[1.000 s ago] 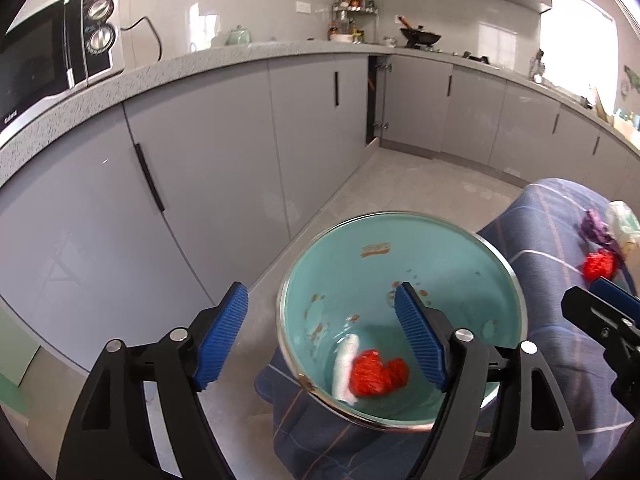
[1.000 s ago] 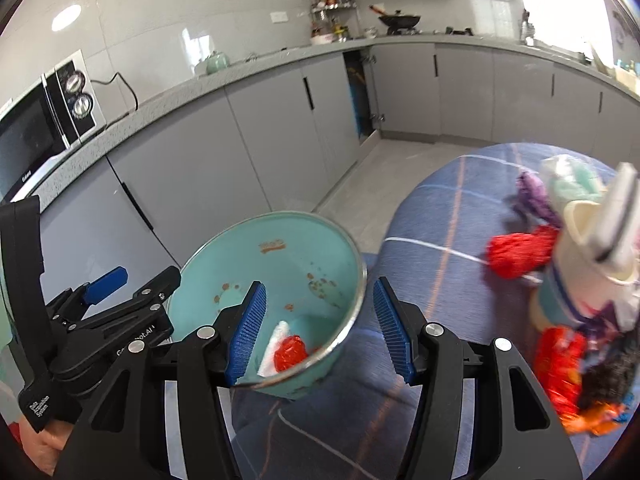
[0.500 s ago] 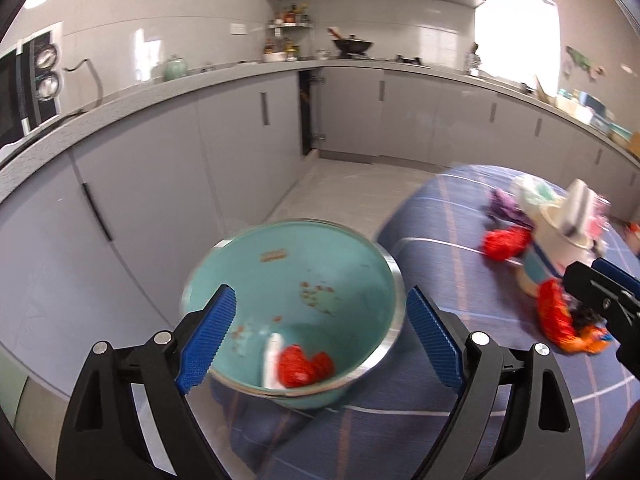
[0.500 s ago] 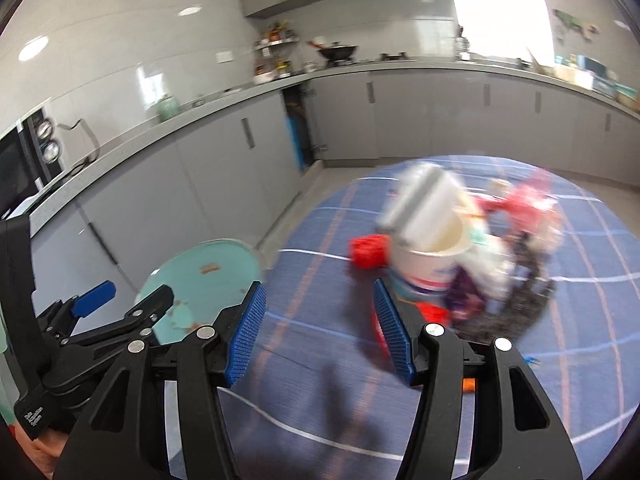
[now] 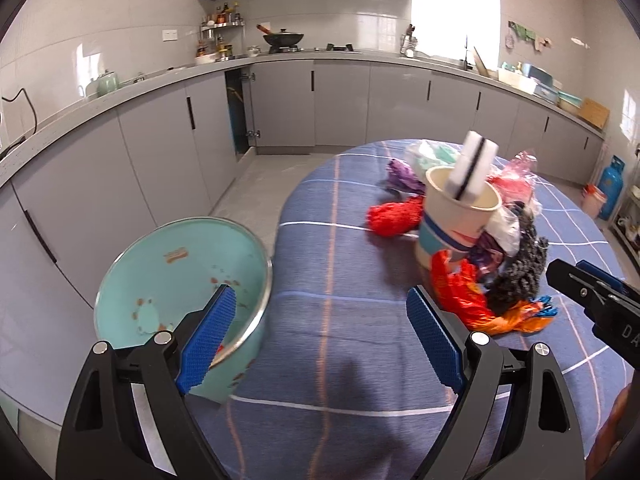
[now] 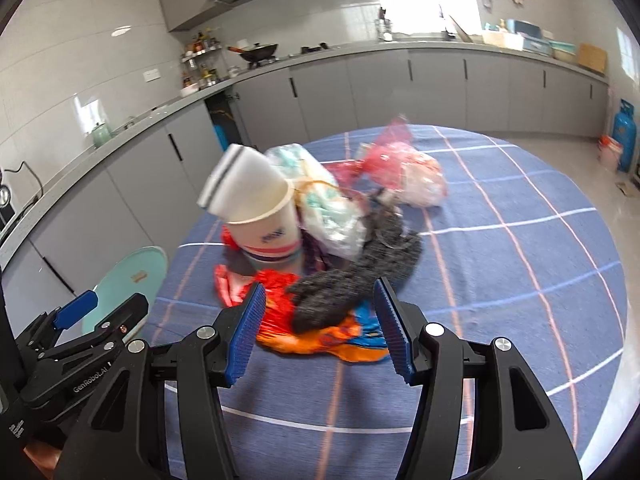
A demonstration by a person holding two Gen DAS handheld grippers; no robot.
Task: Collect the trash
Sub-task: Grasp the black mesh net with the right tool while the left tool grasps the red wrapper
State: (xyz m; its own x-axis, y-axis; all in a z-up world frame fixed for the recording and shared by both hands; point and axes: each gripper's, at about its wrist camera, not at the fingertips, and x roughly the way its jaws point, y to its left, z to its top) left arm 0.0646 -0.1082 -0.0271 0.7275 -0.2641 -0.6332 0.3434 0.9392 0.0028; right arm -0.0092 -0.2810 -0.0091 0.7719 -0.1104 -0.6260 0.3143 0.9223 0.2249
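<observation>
Left gripper (image 5: pixel 320 334) gaped wide, empty, beside teal bowl (image 5: pixel 160 264) | right gripper (image 6: pixel 318 330) half-open, empty, aimed at trash heap (image 6: pixel 336 248), seemingly for grabbing.

text: "GenRobot.AI" | on: left tool (image 6: pixel 76 312) body | paper cup (image 6: pixel 266 220) print: unreadable

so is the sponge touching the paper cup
Touching. The left wrist view shows the sponge standing inside the paper cup, its lower end below the rim and leaning on it.
</observation>
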